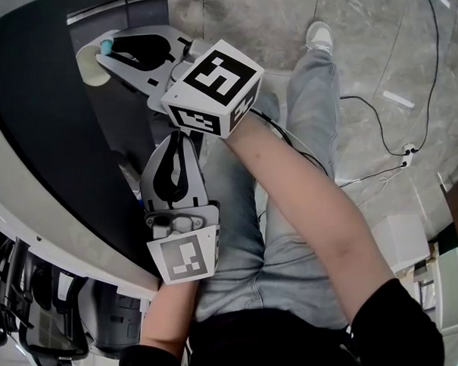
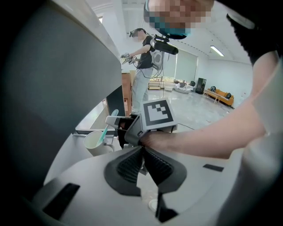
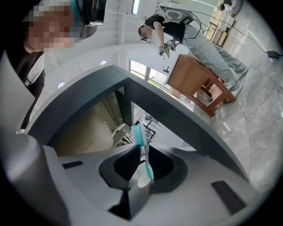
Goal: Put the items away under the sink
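My right gripper (image 1: 108, 55) reaches up and left across my body and is shut on a white mug (image 1: 92, 71). A teal toothbrush (image 1: 105, 46) stands in the mug. In the right gripper view the toothbrush (image 3: 139, 134) rises between the closed jaws of the right gripper (image 3: 139, 155), and a sliver of the mug (image 3: 142, 180) shows below it. The left gripper view shows the mug (image 2: 95, 142) held beside the dark cabinet panel (image 2: 53, 88). My left gripper (image 1: 179, 136) (image 2: 142, 149) hangs lower, shut and empty, pointing at the right gripper (image 2: 116, 126).
The dark cabinet front (image 1: 45, 133) fills the left. Beyond the toothbrush is a beige recess (image 3: 86, 130) between dark panels. Cables and a power strip (image 1: 408, 149) lie on the marble floor. Another person (image 2: 143, 66) stands far back, beside a wooden table (image 3: 199, 84).
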Available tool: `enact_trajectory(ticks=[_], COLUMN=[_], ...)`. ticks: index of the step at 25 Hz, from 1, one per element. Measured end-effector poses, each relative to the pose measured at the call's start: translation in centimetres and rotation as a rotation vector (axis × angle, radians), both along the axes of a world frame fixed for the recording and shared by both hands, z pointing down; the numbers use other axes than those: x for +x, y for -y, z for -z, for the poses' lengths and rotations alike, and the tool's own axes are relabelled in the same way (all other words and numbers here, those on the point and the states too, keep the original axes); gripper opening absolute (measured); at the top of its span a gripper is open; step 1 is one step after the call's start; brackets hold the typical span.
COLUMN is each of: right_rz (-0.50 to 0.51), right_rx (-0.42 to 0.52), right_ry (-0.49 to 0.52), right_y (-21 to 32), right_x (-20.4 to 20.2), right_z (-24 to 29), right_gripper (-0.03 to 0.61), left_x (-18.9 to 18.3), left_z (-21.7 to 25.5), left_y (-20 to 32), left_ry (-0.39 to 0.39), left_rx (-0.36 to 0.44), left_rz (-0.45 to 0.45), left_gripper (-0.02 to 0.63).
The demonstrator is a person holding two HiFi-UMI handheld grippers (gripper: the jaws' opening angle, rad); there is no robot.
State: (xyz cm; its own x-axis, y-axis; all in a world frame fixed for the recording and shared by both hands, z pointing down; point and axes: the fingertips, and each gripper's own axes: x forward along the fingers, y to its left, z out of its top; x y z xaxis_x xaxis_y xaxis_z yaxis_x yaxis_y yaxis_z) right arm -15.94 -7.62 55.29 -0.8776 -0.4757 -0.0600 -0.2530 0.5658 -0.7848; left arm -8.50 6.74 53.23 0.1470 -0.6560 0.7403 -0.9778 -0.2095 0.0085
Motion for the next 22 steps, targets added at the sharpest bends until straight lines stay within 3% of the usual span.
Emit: enact_trajectory(ticks=[5,11,22], right_rz=[0.085,0.173,0.205], right_rx=[-0.012,-0.022,-0.064], right_ry=[-0.052,-0.080,-0.119], right_y=[-1.1,-2.7,-2.9], right_x=[-1.0,-2.2,-0.7], right_z=[-0.9,-1.5,-2.3], right_gripper=[0.075,0.202,0.229], left_x=[0.1,0.0,0.0], left_z=[0.3,0.2,0.0], left_y=[0.1,0.0,-0.2], left_ry=[0.002,0.012,0.031], left_rx=[0.007,0.013,0.002], left_rz=[-0.001,0.003,0.048], left_gripper=[0.035,0.035,0.035])
